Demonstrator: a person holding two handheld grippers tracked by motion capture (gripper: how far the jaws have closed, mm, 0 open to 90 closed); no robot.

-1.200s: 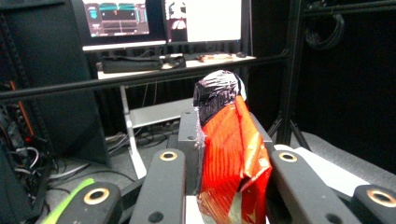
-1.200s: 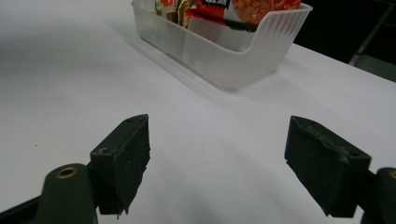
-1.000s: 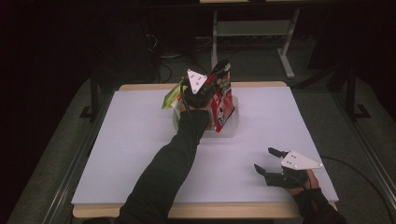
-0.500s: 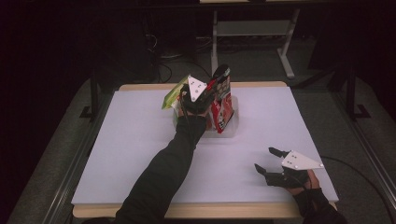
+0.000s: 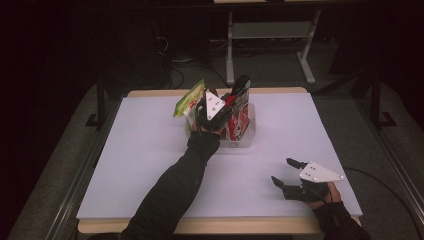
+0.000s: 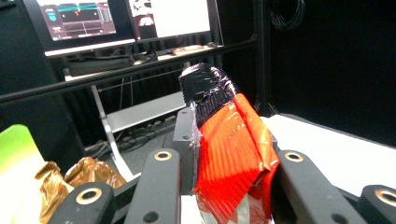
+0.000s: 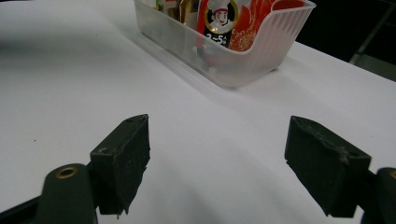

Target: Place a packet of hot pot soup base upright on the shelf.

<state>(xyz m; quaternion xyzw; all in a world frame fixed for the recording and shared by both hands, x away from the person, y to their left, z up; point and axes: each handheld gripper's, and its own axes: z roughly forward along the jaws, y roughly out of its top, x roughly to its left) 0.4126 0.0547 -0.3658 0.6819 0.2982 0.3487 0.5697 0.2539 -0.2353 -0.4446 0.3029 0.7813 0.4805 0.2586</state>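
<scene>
Red packet: a red and black foil snack packet (image 6: 231, 154) stands upright between the jaws of the left gripper (image 5: 216, 111), crumpled where they pinch it, its black top sticking up above them.

Where it is: at the clear plastic bin (image 5: 247, 135), in the far middle of the white table (image 5: 125, 165). In the high view the packet sits among the other packets there, its lower part already down inside the bin walls.

Green packet: a green and white packet (image 5: 189, 98) leans out of the bin's left end, just beside the left gripper.

Gold wrapper: a crinkled gold wrapper (image 6: 77, 179) shows low at the left of the left gripper view, beside the green packet.

Left gripper, state: jaws pressed on the red packet, one on each side, though they have eased a little wider within the last second.

Right gripper (image 5: 289, 174): resting at the near right of the table, jaws spread wide with nothing between them, pointed toward the bin.

Just changed: compared with a second ago, the left hand and the packet sit lower, deeper into the bin.

Meaning: the packet looks nearly placed. Letting go seems the likely next step, and the packet may tip against its neighbours once freed.

Unchanged: the right gripper and the bin are where they were a second ago.
</scene>
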